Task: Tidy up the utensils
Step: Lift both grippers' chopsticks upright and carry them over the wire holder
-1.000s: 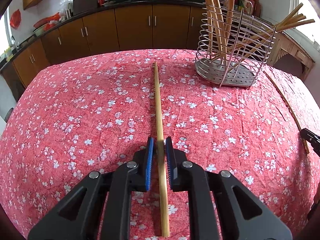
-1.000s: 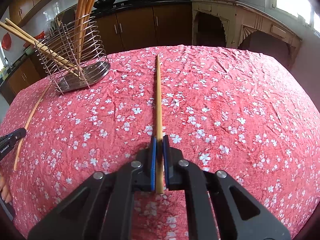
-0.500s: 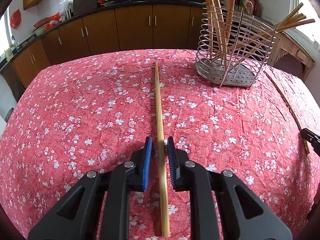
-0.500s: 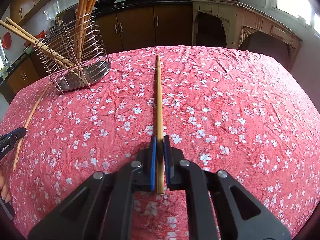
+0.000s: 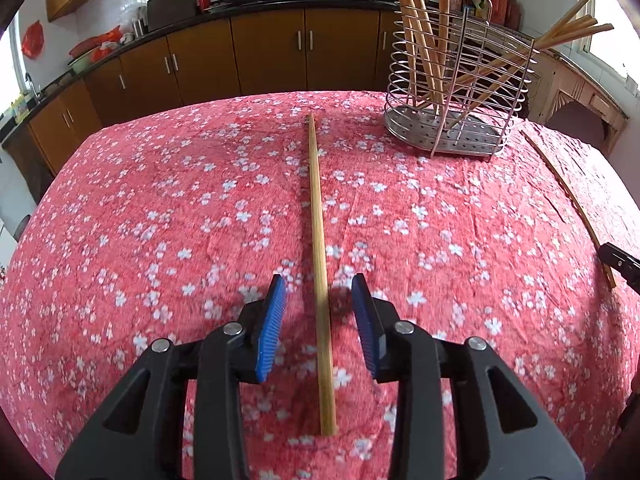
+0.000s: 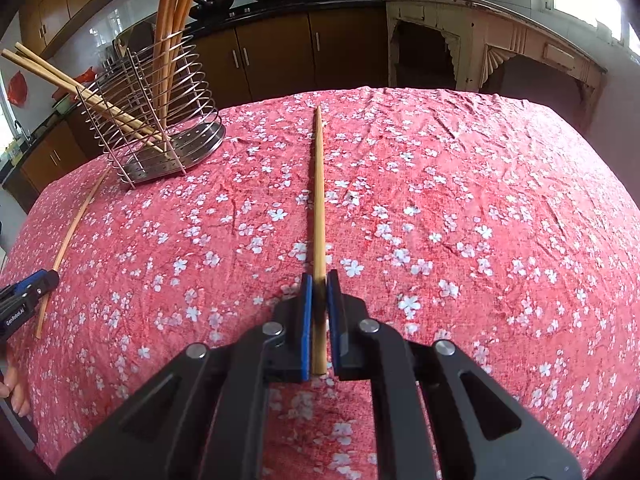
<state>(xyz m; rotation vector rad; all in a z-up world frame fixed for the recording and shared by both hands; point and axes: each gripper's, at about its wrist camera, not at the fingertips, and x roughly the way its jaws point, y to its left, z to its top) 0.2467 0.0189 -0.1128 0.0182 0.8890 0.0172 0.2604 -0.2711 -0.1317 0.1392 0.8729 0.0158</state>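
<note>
White lettering reading "GenRobot.AI" runs along the black body of the left tool (image 6: pixel 24 304), seen at the frame's left edge — the only legible text in view.

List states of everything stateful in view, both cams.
left hand-held gripper: open, straddling left chopstick
left chopstick: lying flat on tablecloth, ungripped
right hand-held gripper: shut on right chopstick
right chopstick: gripped near its end
wire rack: upright, holding utensils
</note>
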